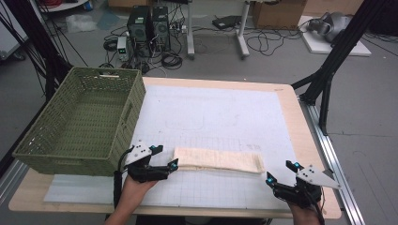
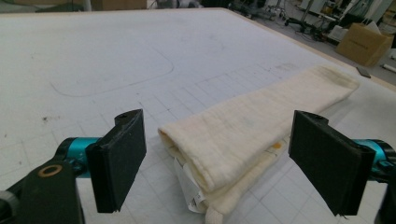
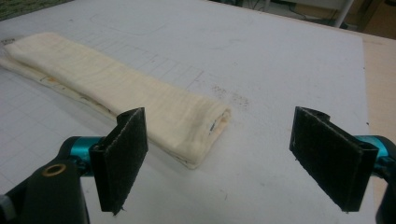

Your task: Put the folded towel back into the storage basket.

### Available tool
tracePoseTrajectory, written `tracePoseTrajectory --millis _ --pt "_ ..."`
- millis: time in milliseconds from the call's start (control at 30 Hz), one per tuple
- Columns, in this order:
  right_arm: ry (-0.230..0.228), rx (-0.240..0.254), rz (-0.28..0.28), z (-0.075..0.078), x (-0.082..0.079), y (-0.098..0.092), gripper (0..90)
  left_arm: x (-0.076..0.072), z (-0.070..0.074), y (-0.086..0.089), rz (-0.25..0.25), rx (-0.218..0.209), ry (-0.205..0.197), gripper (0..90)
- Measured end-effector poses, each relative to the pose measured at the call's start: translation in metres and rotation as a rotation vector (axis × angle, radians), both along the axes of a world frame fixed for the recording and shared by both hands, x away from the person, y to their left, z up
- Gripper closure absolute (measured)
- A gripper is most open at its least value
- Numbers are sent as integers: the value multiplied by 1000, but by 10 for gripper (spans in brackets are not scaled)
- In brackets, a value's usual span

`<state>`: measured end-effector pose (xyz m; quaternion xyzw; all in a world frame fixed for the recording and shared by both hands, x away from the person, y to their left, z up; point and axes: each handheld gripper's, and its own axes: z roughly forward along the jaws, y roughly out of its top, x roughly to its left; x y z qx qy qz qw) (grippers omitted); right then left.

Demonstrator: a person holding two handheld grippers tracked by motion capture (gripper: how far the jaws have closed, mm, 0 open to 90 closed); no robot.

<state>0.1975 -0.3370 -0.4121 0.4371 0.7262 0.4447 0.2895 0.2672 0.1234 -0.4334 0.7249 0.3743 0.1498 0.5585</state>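
Towel end between my left tongs

My left tongs (image 2: pixel 219 163) gape around the folded towel's (image 2: pixel 252 126) near end; my right tongs (image 3: pixel 219 158) gape just short of its far end. I should close low, catching every layer before lifting.

this is a lab or robotics test room, not a home. past the far edge of the table (image 1: pixel 300 117), well beyond the left gripper (image 1: pixel 162 157), two black computer towers (image 1: pixel 149 26) stand on a bare grey floor (image 1: pixel 375 108) among loose tangled cables (image 1: pixel 263 44). cardboard boxes (image 1: pixel 277 14) sit against the back, far ahead of the right gripper (image 1: pixel 281 171), and black metal rig struts (image 1: pixel 335 51) rise just to its right. under both grippers lies a white gridded mat (image 1: pixel 225 112) with pen outlines, the kind used for measured trials. white desk legs (image 1: pixel 241 33) stand behind.
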Motion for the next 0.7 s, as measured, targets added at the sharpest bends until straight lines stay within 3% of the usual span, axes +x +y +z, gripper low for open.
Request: tracePoseTrajectory --millis 233,333,700 --pt "5 -5 0 -1 1 0 181 5 -3 -5 9 24 36 236" --pt "6 -4 0 -1 1 0 181 8 -6 -6 13 33 79 264" --pt "16 -6 5 -2 2 2 181 13 -11 -11 18 78 136 291"
